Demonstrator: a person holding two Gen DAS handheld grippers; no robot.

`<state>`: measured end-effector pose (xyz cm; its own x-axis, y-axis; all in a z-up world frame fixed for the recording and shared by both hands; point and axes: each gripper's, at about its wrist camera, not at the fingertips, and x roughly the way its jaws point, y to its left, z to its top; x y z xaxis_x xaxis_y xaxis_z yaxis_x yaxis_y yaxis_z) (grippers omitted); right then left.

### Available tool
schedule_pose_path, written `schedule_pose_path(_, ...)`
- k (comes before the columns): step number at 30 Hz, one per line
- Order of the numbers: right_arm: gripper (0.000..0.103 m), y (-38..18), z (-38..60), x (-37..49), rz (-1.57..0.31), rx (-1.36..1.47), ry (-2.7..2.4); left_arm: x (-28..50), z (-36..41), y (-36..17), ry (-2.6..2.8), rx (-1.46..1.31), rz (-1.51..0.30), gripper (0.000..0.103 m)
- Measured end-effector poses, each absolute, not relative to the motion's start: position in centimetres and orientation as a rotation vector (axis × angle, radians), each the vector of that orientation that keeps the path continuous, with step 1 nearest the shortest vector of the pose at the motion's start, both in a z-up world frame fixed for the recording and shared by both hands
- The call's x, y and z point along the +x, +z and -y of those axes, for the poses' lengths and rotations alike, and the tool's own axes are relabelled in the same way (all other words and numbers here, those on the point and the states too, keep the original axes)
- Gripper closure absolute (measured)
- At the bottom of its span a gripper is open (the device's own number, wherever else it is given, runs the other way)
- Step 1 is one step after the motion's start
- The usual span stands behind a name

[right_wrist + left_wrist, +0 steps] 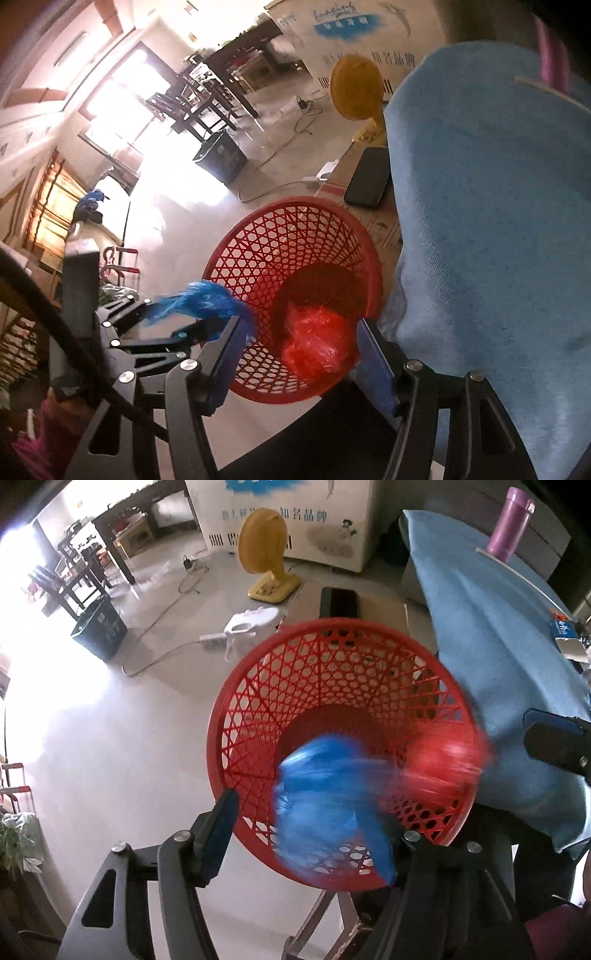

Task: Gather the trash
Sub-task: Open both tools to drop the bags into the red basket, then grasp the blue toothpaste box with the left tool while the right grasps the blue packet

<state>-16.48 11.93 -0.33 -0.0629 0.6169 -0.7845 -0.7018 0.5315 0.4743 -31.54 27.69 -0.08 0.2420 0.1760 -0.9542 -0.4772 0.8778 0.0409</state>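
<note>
A red lattice basket (258, 686) stands on the floor beside a table draped in blue cloth. In the left wrist view my left gripper (310, 812) hangs over the basket's near rim with its jaws apart. A blurred blue plastic bag (325, 797) is between them, clear of the left finger (221, 812) and covering the right one. In the right wrist view my right gripper (300, 325) is also spread over the basket (266, 251). A crumpled red plastic bag (317, 343) lies below, between its fingers, with a gap on the left side.
The blue cloth (498, 664) carries a purple bottle (509, 524) and a white stick. Behind the basket a dark phone (340, 602) lies on a cardboard box. A yellow fan (262, 542), a white power strip (212, 640) with its cable and a black bin (99, 627) are on the floor.
</note>
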Motion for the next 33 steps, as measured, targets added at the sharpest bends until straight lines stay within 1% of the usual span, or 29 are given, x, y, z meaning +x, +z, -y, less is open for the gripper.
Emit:
schedule_pose_path(1, 0.035, -0.4, -11.7, -16.3, -1.224, -0.073, 1.082, -31.6, -27.6, -0.3, 0.454, -0.284, -1.256, 0.037)
schedule_pose_path(7, 0.035, 0.4, -10.0, -15.2, -1.182, 0.004, 1.038, -31.1, -27.2, -0.7, 0.432, -0.295, -1.261, 0.036)
schedule_pose_path(14, 0.035, 1.6, -4.0, -14.3, -1.122, 0.077, 0.936, -28.6, -23.0, 0.1, 0.335, -0.229, -1.263, 0.036)
schedule_pose_path(19, 0.035, 3.4, 2.7, -12.7, -1.053, 0.164, 0.836, -25.8, -19.1, 1.8, 0.262, -0.138, -1.238, 0.036)
schedule_pose_path(24, 0.035, 5.0, 11.0, -10.7, -0.999, 0.264, 0.705, -22.0, -14.5, 4.7, 0.173, -0.056, -1.174, 0.036)
schedule_pose_path(27, 0.033, 5.1, 16.8, -9.6, -0.977, 0.357, 0.597, -19.6, -11.4, 6.4, 0.116, -0.01, -1.128, 0.034)
schedule_pose_path(29, 0.028, 4.8, 20.3, -9.0, -0.957, 0.4, 0.523, -18.1, -9.4, 7.3, 0.086, 0.027, -1.095, 0.03)
schedule_pose_path(33, 0.028, 3.7, 25.5, -7.8, -0.95, 0.469, 0.425, -14.5, -5.9, 8.7, 0.031, 0.076, -1.05, 0.03)
